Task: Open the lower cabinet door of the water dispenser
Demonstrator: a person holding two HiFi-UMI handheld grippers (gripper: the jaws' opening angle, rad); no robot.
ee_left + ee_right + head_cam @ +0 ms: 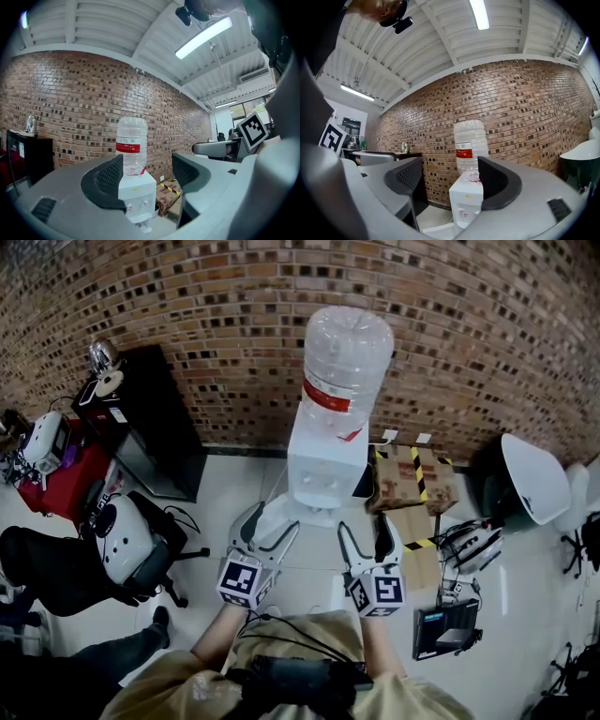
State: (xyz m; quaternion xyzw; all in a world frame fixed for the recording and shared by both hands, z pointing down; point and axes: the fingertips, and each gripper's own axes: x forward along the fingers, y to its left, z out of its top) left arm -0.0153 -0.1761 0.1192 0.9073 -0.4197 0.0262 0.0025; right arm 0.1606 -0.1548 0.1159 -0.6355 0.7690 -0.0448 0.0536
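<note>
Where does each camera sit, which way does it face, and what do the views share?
Head view: on the person's head, looking steeply down at the water dispenser; forearms, left gripper and right gripper show.
Left gripper view: on that gripper, level, open jaws framing the dispenser; right gripper at right.
Right gripper view: on that gripper, level, open jaws toward the dispenser; left gripper at left.
Shared by all: dispenser, brick wall.
</note>
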